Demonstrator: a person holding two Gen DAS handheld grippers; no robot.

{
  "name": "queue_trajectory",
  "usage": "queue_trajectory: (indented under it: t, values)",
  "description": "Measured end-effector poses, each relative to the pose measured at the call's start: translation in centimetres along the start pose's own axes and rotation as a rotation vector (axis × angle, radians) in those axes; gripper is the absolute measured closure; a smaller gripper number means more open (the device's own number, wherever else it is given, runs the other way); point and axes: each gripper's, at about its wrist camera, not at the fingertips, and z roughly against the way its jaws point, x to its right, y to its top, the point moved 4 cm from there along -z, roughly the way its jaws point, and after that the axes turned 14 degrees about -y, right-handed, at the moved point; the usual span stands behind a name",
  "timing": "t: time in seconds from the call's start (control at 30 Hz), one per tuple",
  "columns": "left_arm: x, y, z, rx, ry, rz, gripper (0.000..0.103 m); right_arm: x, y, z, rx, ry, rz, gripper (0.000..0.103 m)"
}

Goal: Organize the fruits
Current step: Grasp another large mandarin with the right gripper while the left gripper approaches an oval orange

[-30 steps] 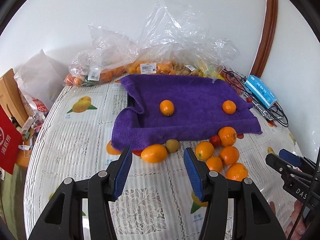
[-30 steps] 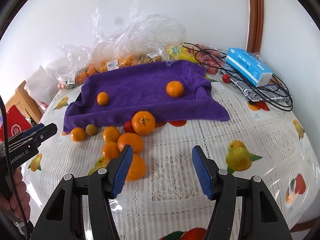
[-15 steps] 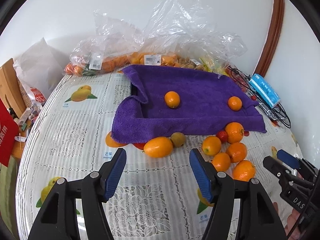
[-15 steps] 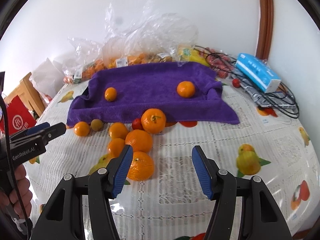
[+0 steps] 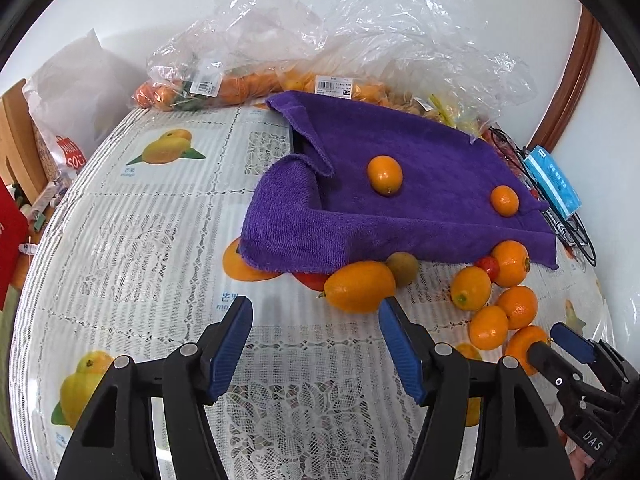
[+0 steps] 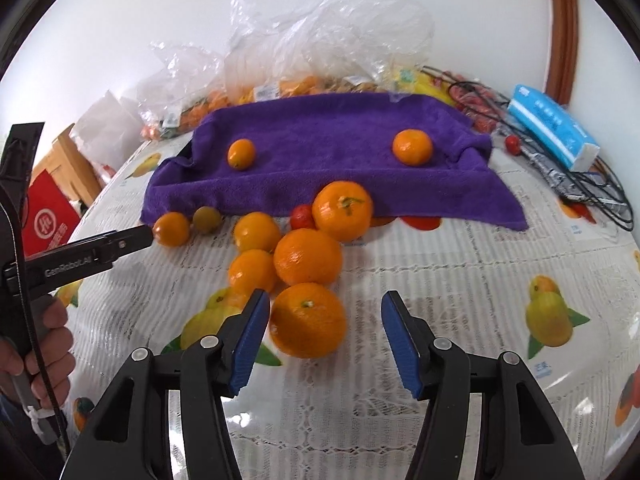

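Left wrist view: the left gripper (image 5: 316, 338) hovers low over the tabletop (image 5: 160, 248) with its jaws spread wide and nothing between them. Just beyond the right fingertip lies an elongated orange fruit (image 5: 359, 286), touching a small greenish-brown fruit (image 5: 404, 268) at the near edge of the purple towel (image 5: 400, 208). Two small oranges rest on the towel, one near its centre (image 5: 385, 174) and one toward its right (image 5: 505, 200). To the right, a cluster of loose oranges (image 5: 494, 300) and a small red fruit (image 5: 487, 266) lies on the tabletop. The right gripper's tip sits against the nearest fruit of that cluster.

Right wrist view: the right gripper (image 6: 324, 338) has its jaws wide apart, holding nothing. A large orange (image 6: 307, 320) sits just beyond and between the fingertips, closer to the left one. Further oranges are packed touching behind it, up to the towel edge, leaving little room around each fruit. The left gripper's tip is just beside the leftmost small orange (image 6: 171, 229).

Surroundings: clear plastic bags of produce (image 6: 280, 64) stand along the far side of the towel. On the right lie black cables (image 6: 580, 192) and a blue pack (image 6: 554, 126). A red box (image 6: 48, 212) stands off the tabletop to the left.
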Motion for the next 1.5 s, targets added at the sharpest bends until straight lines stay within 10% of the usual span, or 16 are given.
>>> queue_trajectory:
  t: [0.27, 0.7, 0.83, 1.5]
  values:
    - [0.4, -0.5, -0.4, -0.005, -0.004, -0.023, 0.04, -1.4, -1.1, -2.0, -0.043, 0.006, 0.058, 0.059]
    - [1.2, 0.6, -3.1, -0.014, -0.02, -0.025, 0.04, 4.5, -1.2, -0.5, 0.036, -0.075, 0.009, 0.06]
    - [1.8, 0.5, -3.5, 0.005, -0.002, -0.057, 0.057, 6.0, -0.5, -1.4, 0.037, -0.097, -0.011, 0.06]
    - [1.8, 0.3, -3.2, 0.025, -0.004, -0.059, 0.057, 5.3, -0.6, -3.7, -0.006, -0.065, 0.019, 0.053]
